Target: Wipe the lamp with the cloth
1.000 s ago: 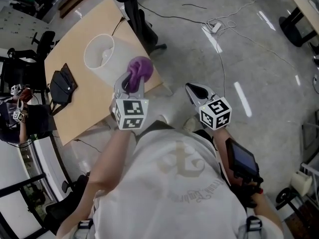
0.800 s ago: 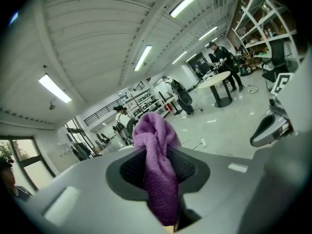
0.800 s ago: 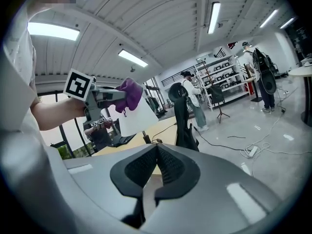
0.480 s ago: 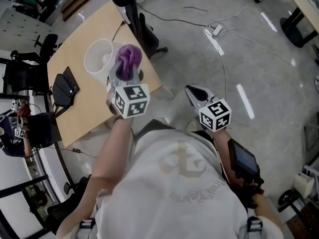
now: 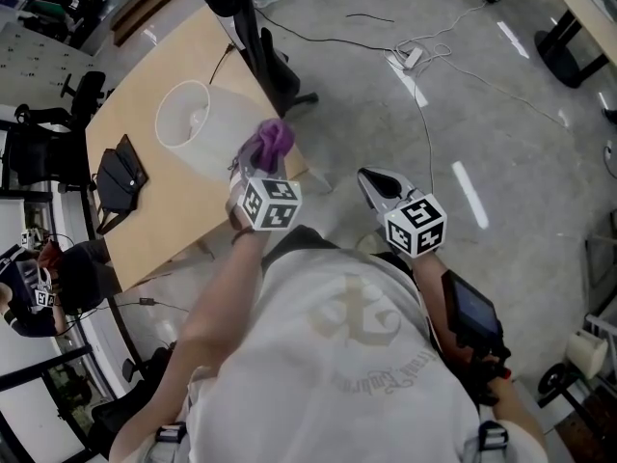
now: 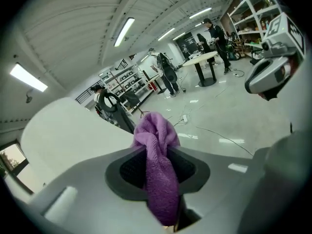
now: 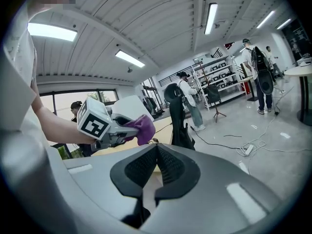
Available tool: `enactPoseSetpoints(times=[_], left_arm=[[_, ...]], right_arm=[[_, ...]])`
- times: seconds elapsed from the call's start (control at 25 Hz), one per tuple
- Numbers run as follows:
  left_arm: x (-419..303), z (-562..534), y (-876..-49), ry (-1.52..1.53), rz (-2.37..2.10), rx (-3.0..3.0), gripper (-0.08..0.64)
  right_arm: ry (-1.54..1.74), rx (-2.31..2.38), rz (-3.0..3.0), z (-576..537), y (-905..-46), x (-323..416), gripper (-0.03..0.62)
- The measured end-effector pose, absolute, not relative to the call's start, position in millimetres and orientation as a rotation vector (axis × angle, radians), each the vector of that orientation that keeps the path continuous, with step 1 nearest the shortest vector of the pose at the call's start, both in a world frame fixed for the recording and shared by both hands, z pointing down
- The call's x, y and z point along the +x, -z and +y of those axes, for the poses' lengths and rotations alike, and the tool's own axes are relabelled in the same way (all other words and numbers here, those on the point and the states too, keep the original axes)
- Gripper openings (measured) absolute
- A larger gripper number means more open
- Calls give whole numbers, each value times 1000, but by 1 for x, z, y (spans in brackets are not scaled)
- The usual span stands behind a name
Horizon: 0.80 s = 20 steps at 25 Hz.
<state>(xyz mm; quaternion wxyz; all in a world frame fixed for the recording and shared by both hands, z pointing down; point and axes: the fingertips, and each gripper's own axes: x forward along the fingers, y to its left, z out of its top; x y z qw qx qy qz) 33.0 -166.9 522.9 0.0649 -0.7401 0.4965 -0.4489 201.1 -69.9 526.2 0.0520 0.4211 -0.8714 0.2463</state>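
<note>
The lamp's white drum shade (image 5: 189, 122) stands on the wooden table (image 5: 164, 222). My left gripper (image 5: 258, 160) is shut on a bunched purple cloth (image 5: 271, 140), and the cloth lies against the shade's near right side. In the left gripper view the cloth (image 6: 157, 160) hangs between the pads, with the shade (image 6: 63, 130) close on the left. My right gripper (image 5: 372, 177) hovers over the floor to the right of the table, shut, and its pads (image 7: 168, 167) meet with nothing between them. The right gripper view shows the left gripper (image 7: 116, 130) and the cloth (image 7: 141, 127).
A black pouch (image 5: 120, 172) lies on the table left of the lamp. A black chair (image 5: 262, 41) stands at the table's far edge. Cables and a power strip (image 5: 409, 54) lie on the floor. People stand at the back of the room (image 7: 187, 101).
My left gripper with the cloth went up along the shade, then came back down and to the right along its near side. The right gripper has stayed put.
</note>
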Motion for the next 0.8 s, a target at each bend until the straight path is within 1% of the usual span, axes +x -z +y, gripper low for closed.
enactPoseSetpoints(times=[0.08, 0.2, 0.36, 0.44, 0.64, 0.8], left_arm=[[38, -162, -529, 1355, 1485, -2281, 110], [45, -157, -506, 1276, 1489, -2305, 109], [52, -151, -432, 1144, 1418, -2346, 110], [51, -149, -393, 1133, 1327, -2370, 110], [32, -165, -327, 1305, 1086, -2325, 110], [22, -183, -323, 1540, 837, -2276, 110]], right_arm=[[-749, 1282, -2649, -70, -526, 203, 14], [-748, 1282, -2650, -70, -526, 205, 14], [-751, 1281, -2658, -72, -526, 205, 14], [-758, 1275, -2667, -71, -525, 202, 14], [-766, 1243, -2684, -69, -526, 192, 14], [-702, 1225, -2675, -71, -526, 184, 13]])
